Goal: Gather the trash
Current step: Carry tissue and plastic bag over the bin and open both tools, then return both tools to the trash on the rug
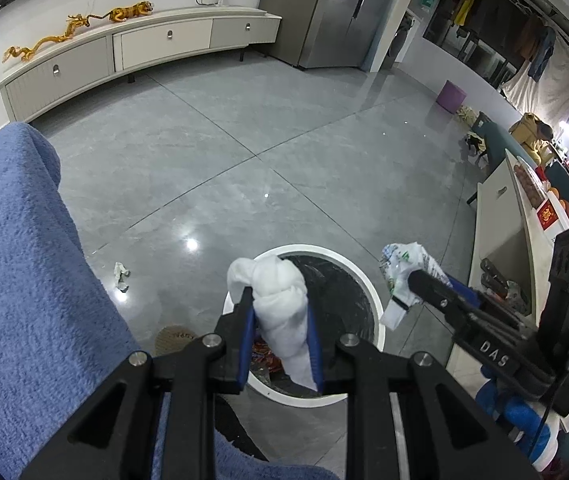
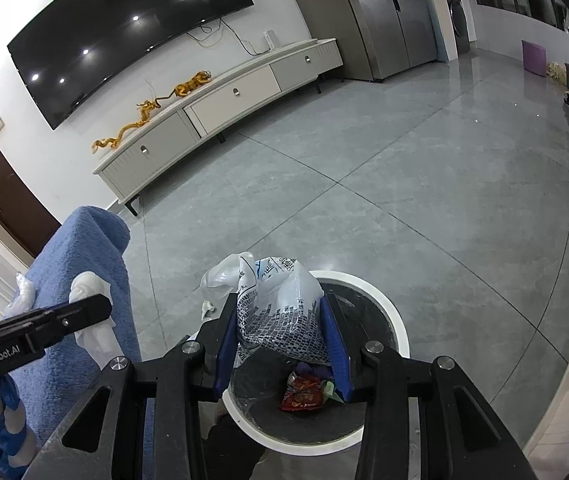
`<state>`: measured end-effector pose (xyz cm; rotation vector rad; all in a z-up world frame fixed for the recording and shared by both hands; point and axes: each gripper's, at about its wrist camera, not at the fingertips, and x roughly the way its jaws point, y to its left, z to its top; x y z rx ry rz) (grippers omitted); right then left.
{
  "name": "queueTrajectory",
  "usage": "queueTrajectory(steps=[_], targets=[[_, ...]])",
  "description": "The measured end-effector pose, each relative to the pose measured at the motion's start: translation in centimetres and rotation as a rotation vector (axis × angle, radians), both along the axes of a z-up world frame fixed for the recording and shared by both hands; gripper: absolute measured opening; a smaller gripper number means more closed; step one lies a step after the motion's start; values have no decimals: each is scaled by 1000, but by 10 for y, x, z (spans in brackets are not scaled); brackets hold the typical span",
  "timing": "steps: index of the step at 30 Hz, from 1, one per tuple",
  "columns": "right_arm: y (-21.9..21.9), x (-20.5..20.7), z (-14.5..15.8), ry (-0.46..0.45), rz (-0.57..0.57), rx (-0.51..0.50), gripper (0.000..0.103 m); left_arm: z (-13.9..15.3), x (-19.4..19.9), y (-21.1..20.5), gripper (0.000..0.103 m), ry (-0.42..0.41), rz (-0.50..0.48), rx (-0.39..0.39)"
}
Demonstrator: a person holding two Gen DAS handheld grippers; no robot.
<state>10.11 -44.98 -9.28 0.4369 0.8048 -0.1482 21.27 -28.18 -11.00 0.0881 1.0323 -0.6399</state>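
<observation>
My left gripper point(image 1: 280, 320) is shut on a crumpled white tissue wad point(image 1: 280, 300) and holds it over the round white-rimmed trash bin point(image 1: 368, 280). My right gripper point(image 2: 280, 334) is shut on a crumpled printed plastic bag point(image 2: 280, 304) above the same bin point(image 2: 396, 320). Red snack wrappers point(image 2: 302, 394) lie inside the bin. The right gripper with its bag point(image 1: 404, 276) shows in the left wrist view at the bin's right. The left gripper with the tissue point(image 2: 92, 312) shows at the left of the right wrist view. A small crumpled paper scrap point(image 1: 121, 275) lies on the floor left of the bin.
A blue towel-covered sofa arm point(image 1: 24, 280) stands close on the left. A white low table point(image 1: 500, 232) with items stands on the right. A white TV cabinet point(image 2: 220, 108) runs along the far wall under a TV. A purple stool point(image 1: 450, 96) stands far right. Grey tile floor lies between.
</observation>
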Motion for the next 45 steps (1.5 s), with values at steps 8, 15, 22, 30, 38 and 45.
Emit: queueTrajectory(steps=[8, 15, 22, 30, 38, 45], targets=[[-7, 9, -12, 23, -12, 2, 39, -7, 10, -21, 22, 24, -9, -3], [-9, 14, -18, 35, -25, -3, 47, -16, 17, -31, 42, 96, -14, -56], [-13, 12, -23, 45, -46, -4, 51, -13, 16, -30, 61, 98, -7, -87], [-12, 2, -5, 14, -63, -5, 51, -1, 6, -10, 61, 64, 23, -93], [12, -12, 42, -64, -29, -62, 51, 30, -22, 36, 61, 11, 80, -112], [44, -24, 81, -133, 16, -83, 51, 58, -51, 95, 61, -40, 147, -126]])
